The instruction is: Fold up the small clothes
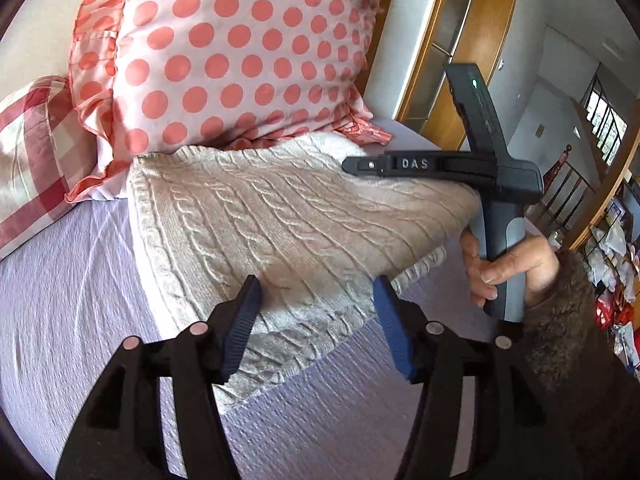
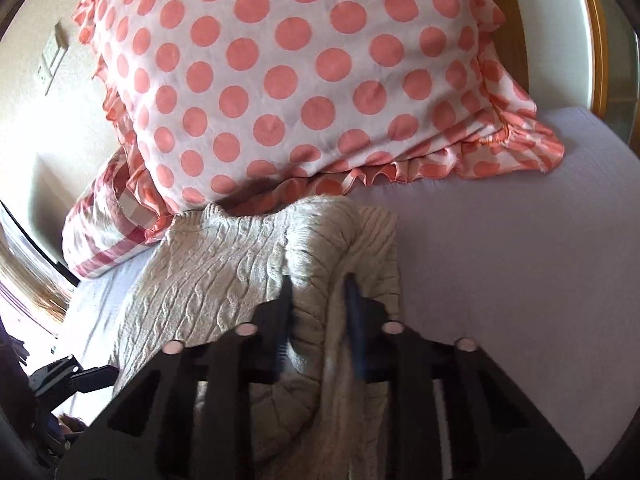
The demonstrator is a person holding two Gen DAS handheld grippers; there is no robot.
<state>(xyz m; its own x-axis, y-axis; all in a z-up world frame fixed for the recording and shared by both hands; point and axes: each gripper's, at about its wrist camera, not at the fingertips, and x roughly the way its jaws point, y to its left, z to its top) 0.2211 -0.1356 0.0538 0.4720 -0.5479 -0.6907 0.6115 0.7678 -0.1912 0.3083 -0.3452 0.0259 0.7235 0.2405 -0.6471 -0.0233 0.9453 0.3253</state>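
Observation:
A cream cable-knit sweater [image 1: 280, 216] lies on the lilac bed sheet [image 1: 60, 300], folded over on itself. My left gripper [image 1: 316, 320] is open, its blue pads spread just above the sweater's near hem, holding nothing. My right gripper [image 2: 320, 320] is shut on a bunched edge of the sweater [image 2: 224, 264] and lifts that side off the bed. In the left wrist view the right gripper's black body [image 1: 440, 166] hangs over the sweater's far right side, held by a hand [image 1: 504, 268].
A large white pillow with coral dots [image 1: 240, 52] leans at the bed head, touching the sweater's far edge. A red checked pillow [image 1: 32, 168] lies to its left. Wooden furniture [image 1: 472, 40] stands beyond the bed on the right. Bare sheet [image 2: 500, 260] extends right of the sweater.

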